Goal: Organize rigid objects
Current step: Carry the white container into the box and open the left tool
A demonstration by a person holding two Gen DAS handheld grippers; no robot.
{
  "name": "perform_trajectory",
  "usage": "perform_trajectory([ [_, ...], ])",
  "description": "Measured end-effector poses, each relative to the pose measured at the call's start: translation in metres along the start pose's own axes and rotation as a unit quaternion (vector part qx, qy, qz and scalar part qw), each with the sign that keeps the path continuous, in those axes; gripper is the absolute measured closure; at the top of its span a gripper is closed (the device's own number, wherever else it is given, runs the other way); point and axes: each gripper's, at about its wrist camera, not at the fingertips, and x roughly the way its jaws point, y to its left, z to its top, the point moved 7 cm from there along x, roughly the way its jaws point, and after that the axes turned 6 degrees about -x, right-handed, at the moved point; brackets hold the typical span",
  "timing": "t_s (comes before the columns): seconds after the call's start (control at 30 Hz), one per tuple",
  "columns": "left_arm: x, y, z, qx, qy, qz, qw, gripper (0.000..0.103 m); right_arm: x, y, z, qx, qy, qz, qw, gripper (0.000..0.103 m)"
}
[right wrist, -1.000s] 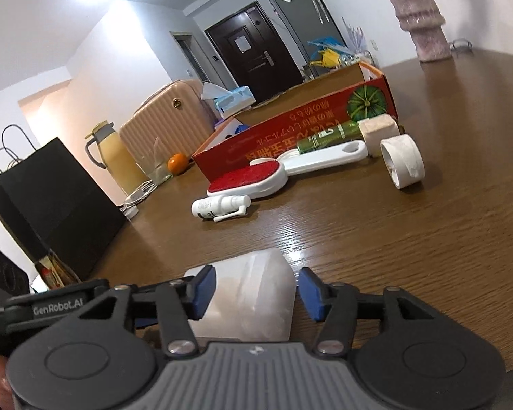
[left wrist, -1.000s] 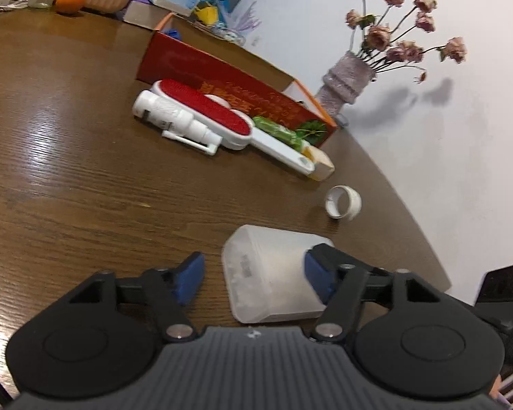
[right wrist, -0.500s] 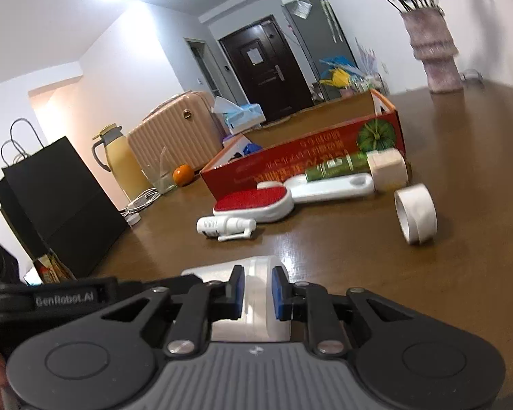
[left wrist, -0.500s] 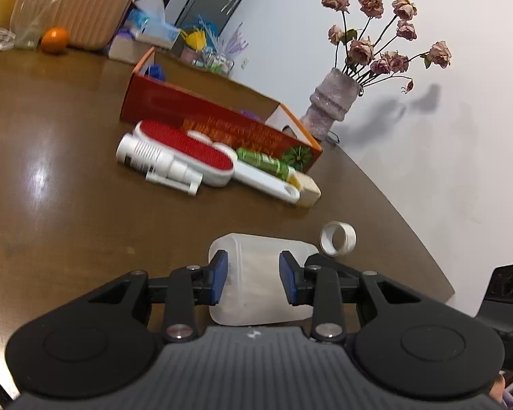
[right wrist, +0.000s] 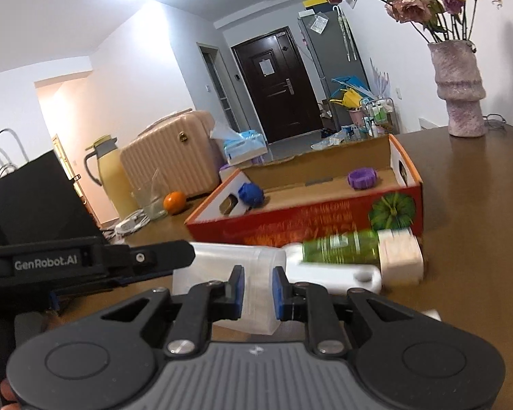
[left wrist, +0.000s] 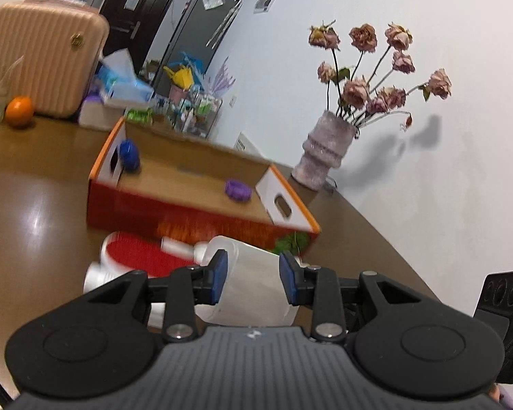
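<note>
Both claws are clamped on the same frosted white plastic container (left wrist: 253, 283), 1 at each end. The left claw (left wrist: 253, 282) has its blue pads (left wrist: 219, 278) pressed against the container's wider sides, the gap between them only as broad as the container itself. The right claw (right wrist: 257, 292) is pinched much narrower, its pads (right wrist: 238, 290) squeezing a thin edge of the container (right wrist: 236, 273) near 1 corner. From the right wrist view the left claw's black arm reaches in across the container's far end. The container sits raised in front of the red cardboard box (left wrist: 188, 218) on the brown desk (left wrist: 27, 212); whether any part of it touches the desk I cannot tell. Inside the open box lie 2 small things, a blue one (left wrist: 129, 154) at 1 end and a purple one (left wrist: 237, 189) nearer the other. Just before the box, on the desk, rest a red lint brush (left wrist: 133, 253), a green bottle (right wrist: 338, 247) and a pale block (right wrist: 400, 256), all blurred. A vase of dried roses (left wrist: 325, 150) stands near the wall.
</note>
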Motion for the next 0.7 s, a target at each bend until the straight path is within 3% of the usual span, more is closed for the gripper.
perform_trajectory([
  [0.17,0.046,0.0,0.046,0.007,0.001,-0.002,1.0,0.07,0.034,-0.019,0.045,-0.009,-0.018,-0.014,1.0,0.086],
  [0.37,0.11,0.023,0.09,-0.035,0.024,0.0,0.9991,0.07,0.09,-0.049,0.088,-0.009,-0.003,-0.021,1.0,0.085],
  [0.53,0.154,0.044,0.098,-0.054,0.049,0.011,0.9973,0.07,0.132,-0.064,0.104,-0.029,0.012,-0.045,0.999,0.085],
  [0.7,0.179,0.066,0.084,-0.073,0.087,0.019,0.9934,0.07,0.165,-0.079,0.096,-0.022,0.054,-0.047,0.997,0.085],
])
